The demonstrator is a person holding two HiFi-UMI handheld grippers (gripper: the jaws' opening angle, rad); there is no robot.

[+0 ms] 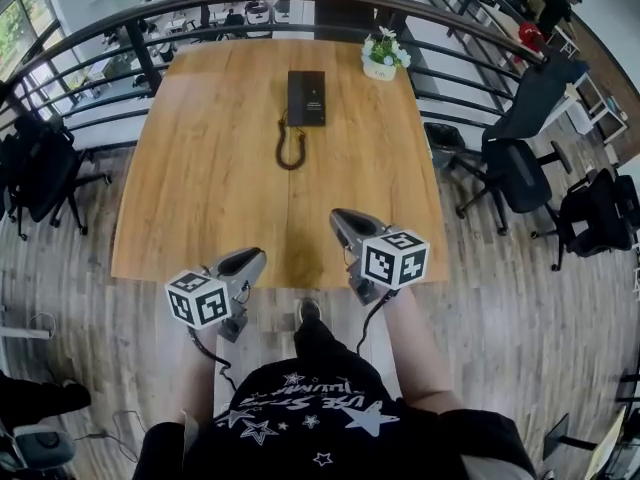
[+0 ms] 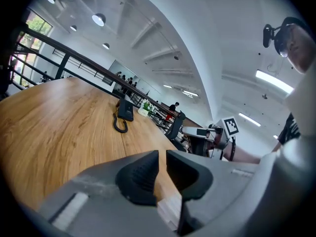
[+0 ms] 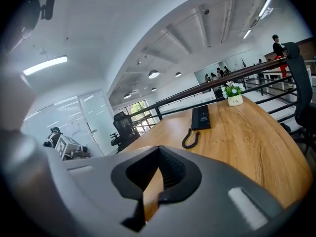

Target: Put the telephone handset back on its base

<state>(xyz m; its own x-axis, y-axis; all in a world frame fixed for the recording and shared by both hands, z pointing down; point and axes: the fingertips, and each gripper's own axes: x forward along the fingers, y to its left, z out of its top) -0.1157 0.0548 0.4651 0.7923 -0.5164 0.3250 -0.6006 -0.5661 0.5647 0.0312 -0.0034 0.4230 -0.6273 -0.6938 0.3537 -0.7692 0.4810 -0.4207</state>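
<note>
A black telephone (image 1: 306, 98) lies flat at the far middle of the wooden table (image 1: 200, 188), its coiled cord (image 1: 290, 148) looping toward me. I cannot make out the handset apart from the base from here. Both grippers hover at the table's near edge, far short of the phone. My left gripper (image 1: 255, 258) is shut with nothing in it, and my right gripper (image 1: 340, 218) is also shut and empty. The left gripper view shows the telephone (image 2: 125, 110) far beyond the closed jaws (image 2: 162, 169). In the right gripper view the telephone (image 3: 201, 117) and cord (image 3: 190, 139) lie ahead of the gripper (image 3: 157, 179).
A small white pot with a plant (image 1: 380, 56) stands at the table's far right corner. A dark railing (image 1: 120, 28) curves behind the table. Office chairs stand to the right (image 1: 520, 168) and left (image 1: 40, 168) of it.
</note>
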